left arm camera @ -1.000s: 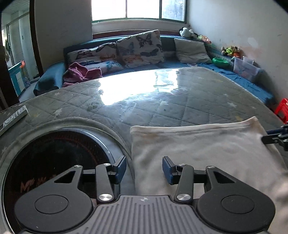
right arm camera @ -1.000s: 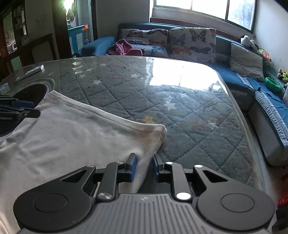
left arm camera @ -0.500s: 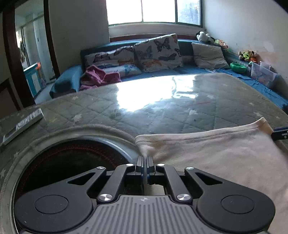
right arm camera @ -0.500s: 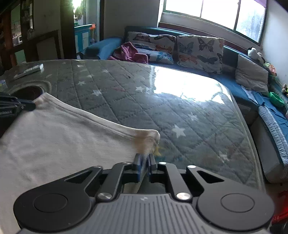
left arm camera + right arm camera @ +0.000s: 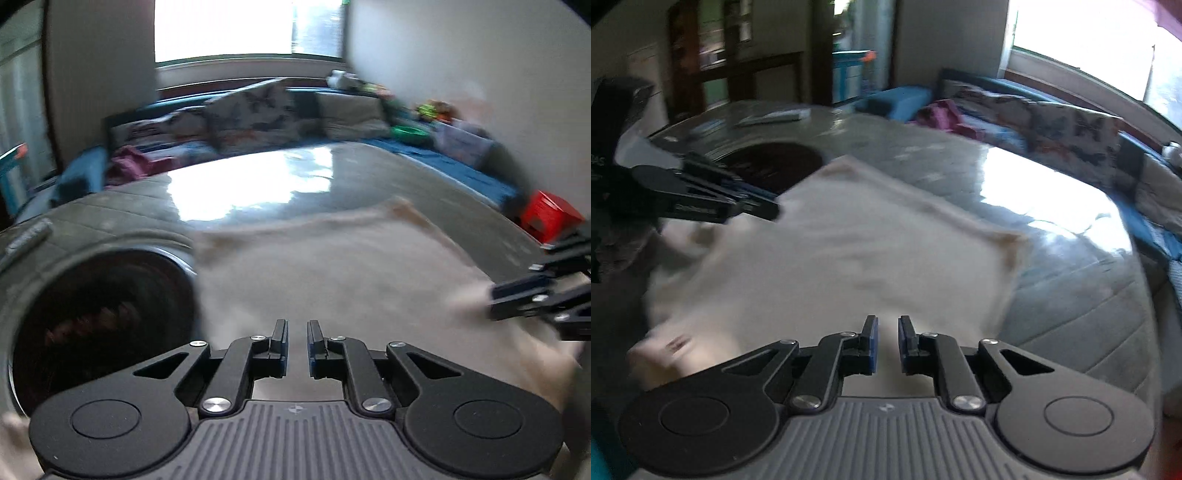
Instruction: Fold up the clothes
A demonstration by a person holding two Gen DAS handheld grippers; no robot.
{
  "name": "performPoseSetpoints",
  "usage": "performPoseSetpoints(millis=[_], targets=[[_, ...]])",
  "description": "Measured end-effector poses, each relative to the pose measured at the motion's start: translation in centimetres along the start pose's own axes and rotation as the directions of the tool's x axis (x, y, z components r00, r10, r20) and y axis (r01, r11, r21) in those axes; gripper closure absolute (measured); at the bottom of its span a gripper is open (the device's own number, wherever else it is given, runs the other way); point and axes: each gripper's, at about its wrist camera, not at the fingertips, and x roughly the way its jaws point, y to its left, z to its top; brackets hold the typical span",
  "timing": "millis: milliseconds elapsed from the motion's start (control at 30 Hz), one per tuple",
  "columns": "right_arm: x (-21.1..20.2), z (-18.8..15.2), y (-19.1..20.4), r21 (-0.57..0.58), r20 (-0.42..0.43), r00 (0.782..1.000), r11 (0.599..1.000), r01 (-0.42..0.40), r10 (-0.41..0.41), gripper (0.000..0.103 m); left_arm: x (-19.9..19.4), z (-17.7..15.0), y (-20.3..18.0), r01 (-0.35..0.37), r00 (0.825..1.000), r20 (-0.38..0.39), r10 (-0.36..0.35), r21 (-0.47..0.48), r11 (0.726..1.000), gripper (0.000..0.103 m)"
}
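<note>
Both claws were released above the cloth.
We held the left claw (image 5: pixel 297 343) and right claw (image 5: pixel 887 341) with jaws apart, grasping nothing, over the blurred white garment (image 5: pixel 857 251) on the quilted table (image 5: pixel 1082 314).

Left tongs (image 5: pixel 297 341) hang parted over blurred cream garment (image 5: pixel 332 266).

Left hand-held gripper (image 5: pixel 297 341): jaws parted by narrow gap, blue pads facing each other, nothing between them. Points forward, low over cloth. In right wrist view it enters from left edge, fingers level, tips aimed right; frame blurred.

Right hand-held gripper (image 5: pixel 887 343): jaws likewise slightly apart, nothing clamped. Points forward, low. In left wrist view it enters from right edge, fingers aimed left, blurred.
</note>
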Motion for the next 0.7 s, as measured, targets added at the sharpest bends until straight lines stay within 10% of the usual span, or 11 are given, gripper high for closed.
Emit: performPoseSetpoints(millis=[400, 700], targets=[[-2.6, -4.6, 6.0, -0.072, 0.016, 0.999, 0.997, -0.03, 0.031, 0.091, -4.1, -5.6, -6.6, 0.102, 0.994, 0.009, -0.106, 0.2, 0.974, 0.087], [-3.5, -6.5, 6.7, -0.017, 0.052, 0.999, 1.0, -0.012, 0.013, 0.087, -4.9, -3.3, -7.3, 0.108, 0.988, 0.089, -0.128, 0.195, 0.975, 0.084]])
